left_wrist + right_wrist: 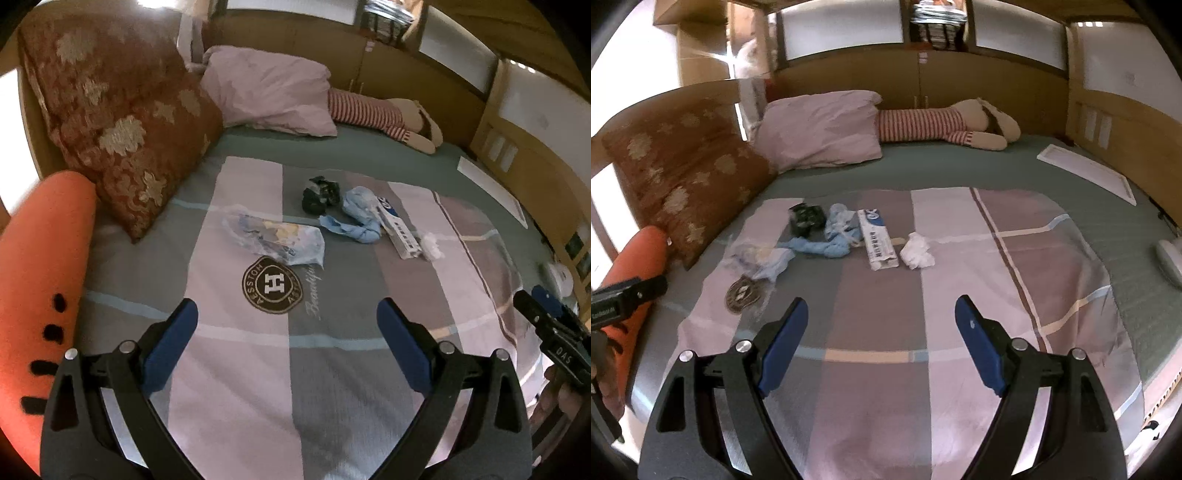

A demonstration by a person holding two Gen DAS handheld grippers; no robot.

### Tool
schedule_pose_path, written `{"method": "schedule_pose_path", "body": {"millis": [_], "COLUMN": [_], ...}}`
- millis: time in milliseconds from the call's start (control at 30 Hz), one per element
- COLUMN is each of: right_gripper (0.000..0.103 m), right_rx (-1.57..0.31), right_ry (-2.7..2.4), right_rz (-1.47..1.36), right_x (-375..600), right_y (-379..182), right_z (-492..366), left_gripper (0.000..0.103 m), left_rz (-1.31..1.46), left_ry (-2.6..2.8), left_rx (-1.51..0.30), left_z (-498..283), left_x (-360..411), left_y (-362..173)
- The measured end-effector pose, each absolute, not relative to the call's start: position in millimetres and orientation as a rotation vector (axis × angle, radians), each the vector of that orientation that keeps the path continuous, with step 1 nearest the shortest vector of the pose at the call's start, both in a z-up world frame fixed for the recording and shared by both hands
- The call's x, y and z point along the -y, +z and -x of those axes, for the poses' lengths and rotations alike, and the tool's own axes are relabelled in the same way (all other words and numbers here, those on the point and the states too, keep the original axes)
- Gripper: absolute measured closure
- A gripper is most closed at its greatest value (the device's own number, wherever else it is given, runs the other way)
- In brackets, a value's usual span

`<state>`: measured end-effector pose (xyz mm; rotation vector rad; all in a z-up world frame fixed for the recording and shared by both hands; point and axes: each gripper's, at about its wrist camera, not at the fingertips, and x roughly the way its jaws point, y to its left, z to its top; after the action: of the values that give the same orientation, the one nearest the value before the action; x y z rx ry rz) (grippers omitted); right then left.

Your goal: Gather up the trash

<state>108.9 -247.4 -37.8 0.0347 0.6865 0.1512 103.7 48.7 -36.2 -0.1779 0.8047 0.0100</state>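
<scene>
Trash lies in a row on the striped bedspread (332, 369). A clear plastic bag (275, 236) (757, 258), a black crumpled wrapper (319, 195) (807, 218), a blue crumpled cloth or glove (360, 218) (831, 236), a white toothpaste box (399, 230) (879, 240) and a white tissue wad (432, 245) (916, 251). My left gripper (288, 314) is open and empty, short of the bag. My right gripper (882, 314) is open and empty, short of the box and tissue.
A brown floral cushion (122, 122), an orange bolster (40, 295), a pink pillow (269, 88) and a striped plush toy (380, 114) lie along the headboard side. A white flat panel (1086, 171) lies at the bed's right edge. The right gripper body (554, 332) shows at the right.
</scene>
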Motion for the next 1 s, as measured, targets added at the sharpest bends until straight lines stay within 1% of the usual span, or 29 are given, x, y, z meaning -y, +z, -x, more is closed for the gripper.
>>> {"method": "schedule_pose_path", "body": {"millis": [133,200,333,500,667,733,767,800,833,867,900,933,1000], "right_gripper": [0.024,0.029,0.036,0.039,0.04,0.044,0.047,0.049,0.049,0.05,0.054,0.057,0.068], "right_rx": [-0.722,-0.74,-0.771,-0.818,-0.816,-0.824,-0.83,-0.839,-0.843,-0.848,-0.857,-0.867,-0.899], "right_ry": [0.137,0.134,0.094,0.075,0.067,0.062,0.059,0.058,0.061,0.065,0.077,0.086,0.119], "right_rz": [-0.074,-0.088,-0.073,-0.095,-0.089,-0.084,-0.084,-0.089,-0.093,-0.097,-0.101,-0.1,-0.099], "right_x": [252.8,255.5,260.4,266.9,267.1,266.4,266.3,266.7,266.9,267.0,266.6,265.7,263.2], "right_y": [-57.0,-68.6,-92.2,-117.9,-125.8,-131.7,-134.6,-138.9,-141.0,-142.8,-145.9,-148.8,-154.5], "right_z": [-144.5,-164.3,-203.9,-247.0,-276.2,-289.1,-294.3,-301.7,-305.5,-308.4,-311.6,-313.4,-315.3], "left_gripper": [0.006,0.006,0.007,0.007,0.007,0.007,0.013,0.029,0.039,0.058,0.062,0.063,0.069], "left_rz": [0.208,0.248,0.28,0.271,0.338,0.352,0.359,0.376,0.39,0.408,0.418,0.42,0.378], "left_ry": [0.046,0.075,0.109,0.09,0.053,0.043,0.036,0.023,0.015,0.007,0.003,-0.006,-0.026], "left_rx": [-0.813,-0.824,-0.849,-0.869,-0.878,-0.875,-0.879,-0.892,-0.91,-0.936,-0.953,-0.954,-0.943], "left_z": [-138.6,-155.3,-186.9,-217.3,-247.6,-258.7,-264.6,-270.6,-274.3,-279.6,-283.1,-285.0,-286.1], "left_x": [-67.8,-81.2,-101.0,-110.2,-119.4,-119.1,-118.3,-117.6,-116.7,-115.8,-114.1,-111.3,-102.6], "left_y": [-58.6,-70.4,-93.7,-117.2,-131.7,-134.9,-137.8,-142.2,-145.6,-151.2,-155.4,-157.9,-157.4]}}
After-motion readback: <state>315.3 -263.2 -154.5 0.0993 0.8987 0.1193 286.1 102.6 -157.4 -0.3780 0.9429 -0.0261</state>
